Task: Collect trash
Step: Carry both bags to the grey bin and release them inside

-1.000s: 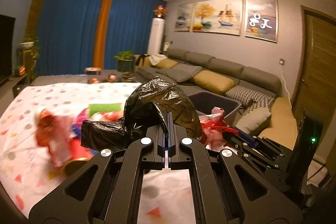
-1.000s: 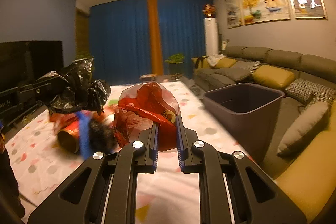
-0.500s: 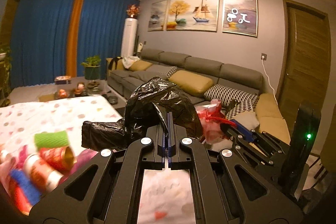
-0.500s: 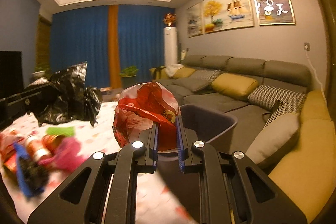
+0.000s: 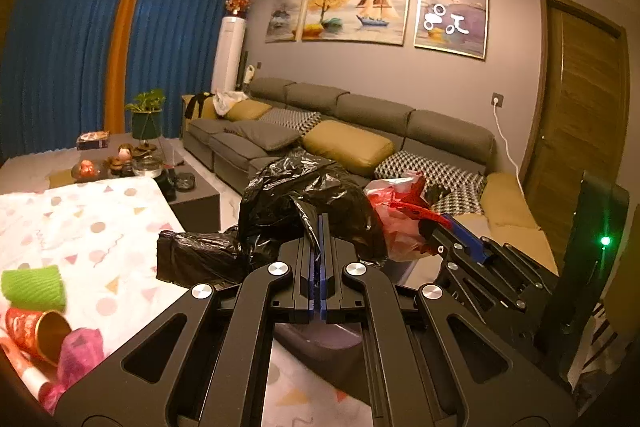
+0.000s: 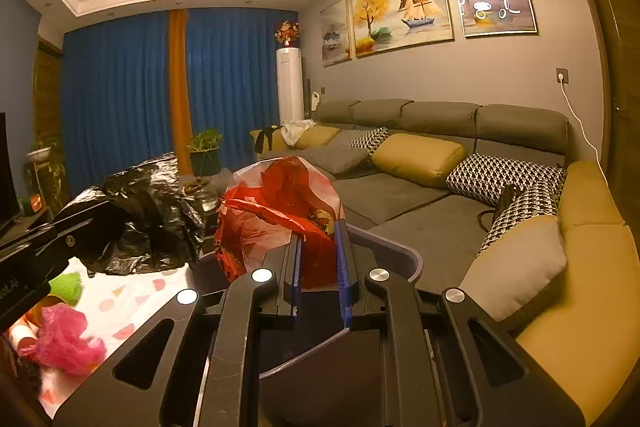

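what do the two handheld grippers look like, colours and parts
Both match: the left gripper and right gripper are matte black, each with two angular linkage arms with cut-out slots, round silver pivot screws, and straight fingers lined with blue ribbed pads. In the left wrist view, a tall black block on the right gripper's body carries a lit green light. No hand or sleeve shows.

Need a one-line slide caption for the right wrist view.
Right gripper carries a red bag over the bin.

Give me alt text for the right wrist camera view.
The right tool clamps a red plastic bag over a grey bin. To its left, the left tool holds a black bag; a sofa lies behind.
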Available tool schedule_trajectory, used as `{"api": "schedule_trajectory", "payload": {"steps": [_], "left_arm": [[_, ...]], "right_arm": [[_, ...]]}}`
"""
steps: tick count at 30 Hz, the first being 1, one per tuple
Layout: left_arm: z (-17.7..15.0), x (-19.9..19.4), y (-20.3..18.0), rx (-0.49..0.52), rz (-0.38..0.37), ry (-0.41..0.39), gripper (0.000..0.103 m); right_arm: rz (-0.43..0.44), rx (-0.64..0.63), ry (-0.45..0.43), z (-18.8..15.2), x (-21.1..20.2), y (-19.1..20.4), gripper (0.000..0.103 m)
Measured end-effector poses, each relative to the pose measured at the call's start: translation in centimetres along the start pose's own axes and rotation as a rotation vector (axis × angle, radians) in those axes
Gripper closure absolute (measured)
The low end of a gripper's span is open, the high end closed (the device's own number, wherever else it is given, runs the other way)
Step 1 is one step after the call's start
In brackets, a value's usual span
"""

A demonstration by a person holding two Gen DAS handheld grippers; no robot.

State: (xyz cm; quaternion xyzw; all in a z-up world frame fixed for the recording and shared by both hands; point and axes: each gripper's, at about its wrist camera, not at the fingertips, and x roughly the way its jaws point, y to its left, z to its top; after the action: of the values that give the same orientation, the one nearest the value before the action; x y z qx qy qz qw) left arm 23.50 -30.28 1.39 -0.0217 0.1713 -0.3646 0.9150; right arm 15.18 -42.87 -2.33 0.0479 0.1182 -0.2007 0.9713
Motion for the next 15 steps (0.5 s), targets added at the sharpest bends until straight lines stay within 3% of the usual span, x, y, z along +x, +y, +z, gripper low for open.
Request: {"api": "schedule_trajectory", "payload": {"steps": [15], "left_arm": [[-1.0,4.6,1.0,-0.034,-0.013,0.07,0.103]], "right_arm": [[-0.003,0.022,0.043,-0.1,3.6,0.1,0.087]]}}
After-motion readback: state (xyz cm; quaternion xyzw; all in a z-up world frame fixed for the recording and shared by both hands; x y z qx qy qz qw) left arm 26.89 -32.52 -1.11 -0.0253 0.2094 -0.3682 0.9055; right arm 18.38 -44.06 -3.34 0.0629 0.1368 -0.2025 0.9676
